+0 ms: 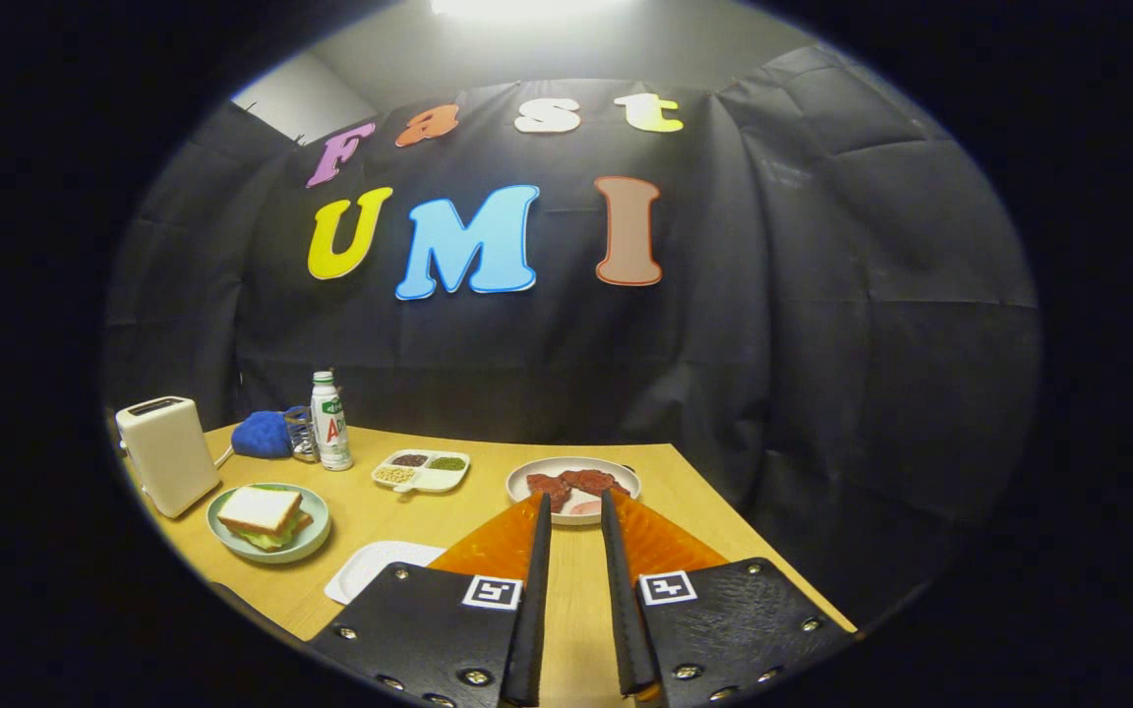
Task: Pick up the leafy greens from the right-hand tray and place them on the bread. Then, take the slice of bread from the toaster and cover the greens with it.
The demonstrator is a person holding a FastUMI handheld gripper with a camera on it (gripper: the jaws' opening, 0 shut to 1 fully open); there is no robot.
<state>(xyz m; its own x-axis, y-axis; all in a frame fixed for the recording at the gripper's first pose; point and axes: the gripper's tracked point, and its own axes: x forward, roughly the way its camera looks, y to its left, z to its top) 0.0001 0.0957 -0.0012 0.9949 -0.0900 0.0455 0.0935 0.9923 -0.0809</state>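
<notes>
The wooden table [488, 467] carries a toaster [166, 452] at its far left. Beside it a green plate [316, 536] holds a sandwich [260, 513], greens between bread slices. A white plate [527, 472] beyond the gripper [574, 503] holds meat. A small divided dish [421, 470] holds beans. The fingers are spread, holding nothing.

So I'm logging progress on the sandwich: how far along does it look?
It looks finished. On the green plate beside the toaster, a bread slice sits on top of the leafy greens. The toaster slot looks empty. Nothing is in hand: the gripper is open, with bare table between its fingers. Nothing seems left to do.
</notes>
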